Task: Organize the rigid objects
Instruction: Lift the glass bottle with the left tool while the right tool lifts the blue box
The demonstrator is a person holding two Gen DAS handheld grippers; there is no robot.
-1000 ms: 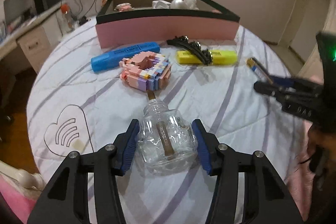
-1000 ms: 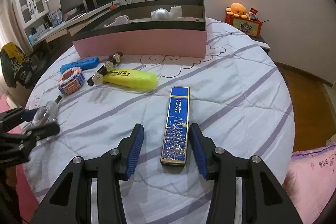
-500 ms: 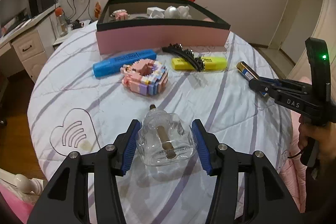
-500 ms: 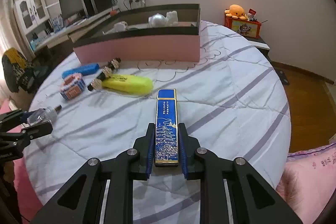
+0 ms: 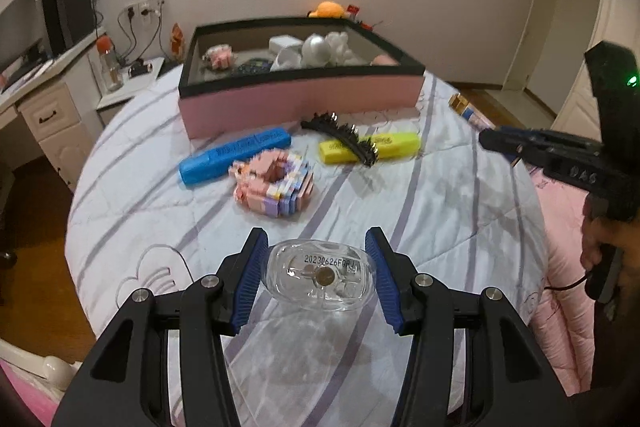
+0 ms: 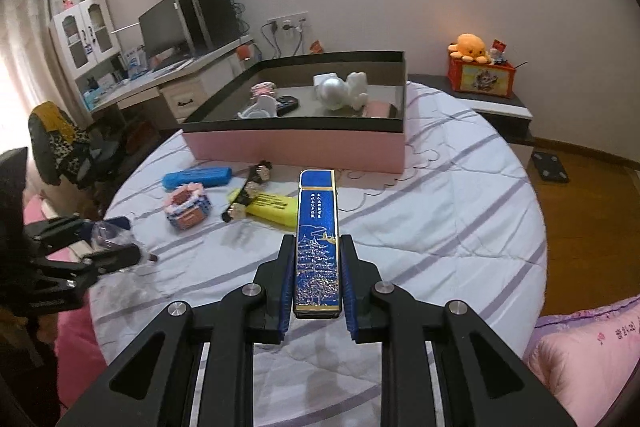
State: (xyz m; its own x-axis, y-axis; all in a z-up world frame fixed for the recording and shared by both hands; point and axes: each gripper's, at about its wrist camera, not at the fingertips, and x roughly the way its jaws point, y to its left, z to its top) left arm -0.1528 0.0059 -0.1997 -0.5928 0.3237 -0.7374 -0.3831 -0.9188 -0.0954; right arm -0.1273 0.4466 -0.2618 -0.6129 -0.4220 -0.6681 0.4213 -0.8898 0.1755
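Observation:
My left gripper [image 5: 316,269] is shut on a clear glass bottle [image 5: 320,279] and holds it above the bed, its base toward the camera. My right gripper [image 6: 317,273] is shut on a long blue and gold flat box [image 6: 318,243], lifted off the bed. The pink storage box with a black rim [image 5: 304,95] stands at the far side; it also shows in the right wrist view [image 6: 296,147] with several items inside. A blue marker [image 5: 236,155], a pink brick model [image 5: 274,185], a yellow highlighter [image 5: 372,147] and a black hair clip [image 5: 344,137] lie in front of it.
The round bed [image 5: 440,195] has a striped white cover. A desk with a monitor [image 6: 168,27] stands at the left. A nightstand with an orange plush toy [image 6: 470,47] is at the far right. A pink pillow [image 6: 588,359] lies at the right edge.
Both grippers have lifted their objects off the bed. The bottle has tilted so its base faces the camera. The right gripper shut on the blue box during the last second.

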